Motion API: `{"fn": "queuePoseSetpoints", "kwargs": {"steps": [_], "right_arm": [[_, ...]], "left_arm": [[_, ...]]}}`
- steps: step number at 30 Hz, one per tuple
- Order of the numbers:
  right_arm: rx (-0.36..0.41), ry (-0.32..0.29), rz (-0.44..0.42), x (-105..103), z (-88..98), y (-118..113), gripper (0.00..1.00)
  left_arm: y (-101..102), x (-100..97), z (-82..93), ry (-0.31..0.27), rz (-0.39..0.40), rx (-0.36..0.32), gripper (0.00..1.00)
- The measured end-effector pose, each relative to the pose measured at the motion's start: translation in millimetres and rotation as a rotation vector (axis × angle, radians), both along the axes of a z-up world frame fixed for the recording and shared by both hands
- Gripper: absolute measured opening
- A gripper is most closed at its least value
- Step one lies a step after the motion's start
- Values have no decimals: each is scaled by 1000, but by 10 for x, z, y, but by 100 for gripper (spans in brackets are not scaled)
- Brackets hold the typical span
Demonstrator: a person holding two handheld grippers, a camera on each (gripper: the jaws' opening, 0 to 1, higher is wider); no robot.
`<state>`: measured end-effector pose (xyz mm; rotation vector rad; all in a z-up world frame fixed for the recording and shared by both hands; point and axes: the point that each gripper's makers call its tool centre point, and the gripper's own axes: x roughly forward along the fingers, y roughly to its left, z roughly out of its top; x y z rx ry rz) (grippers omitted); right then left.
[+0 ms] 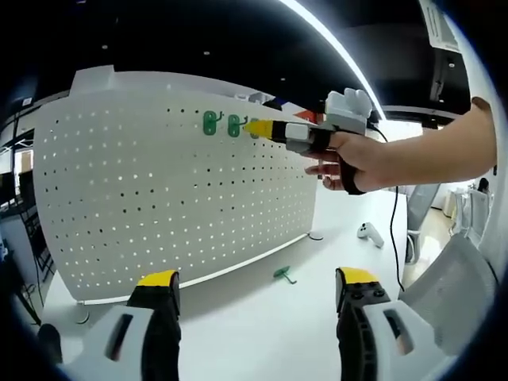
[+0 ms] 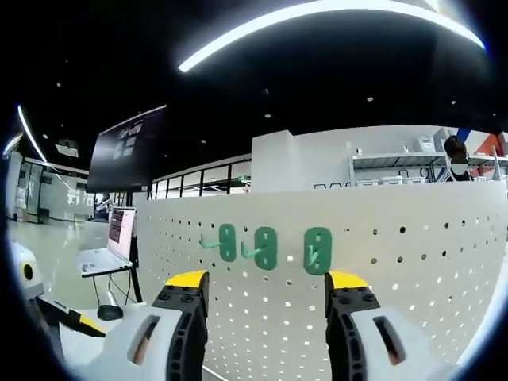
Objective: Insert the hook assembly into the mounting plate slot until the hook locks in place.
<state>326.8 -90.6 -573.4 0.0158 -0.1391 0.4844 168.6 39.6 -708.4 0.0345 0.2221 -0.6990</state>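
A white pegboard mounting plate (image 1: 159, 190) stands upright on a white table (image 1: 262, 325). Three green hooks (image 2: 264, 248) hang in a row near its top edge. They appear again in the left gripper view, where the rightmost hook (image 1: 254, 131) is partly covered by my right gripper (image 1: 258, 128), held by a hand close to the board. A loose green hook (image 1: 284, 275) lies on the table in front of the board. My left gripper (image 1: 258, 282) is open, low over the table with nothing between its jaws. My right gripper (image 2: 267, 282) is open just below the row of hooks.
A white controller (image 1: 369, 232) with a cable lies on the table to the right of the board. A laptop (image 2: 107, 255) and a dark wall screen (image 2: 127, 151) stand beyond the board's left end. Shelving (image 2: 397, 163) rises behind the board.
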Motion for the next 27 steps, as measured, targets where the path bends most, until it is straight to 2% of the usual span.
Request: {"fn": "queuePoseSetpoints", "kwargs": {"steps": [11,15,27], "right_arm": [[-19,8,14,-229,-109,-129,57],[-47,25,25,-338,-224,-154,57],[-53,72,43,-601,-460,-317,59]], "left_arm": [[-4,13,4,-2,-4,3,83],[-2,43,7,-2,-5,1,83],[19,36,-34,5,-9,6,83]]}}
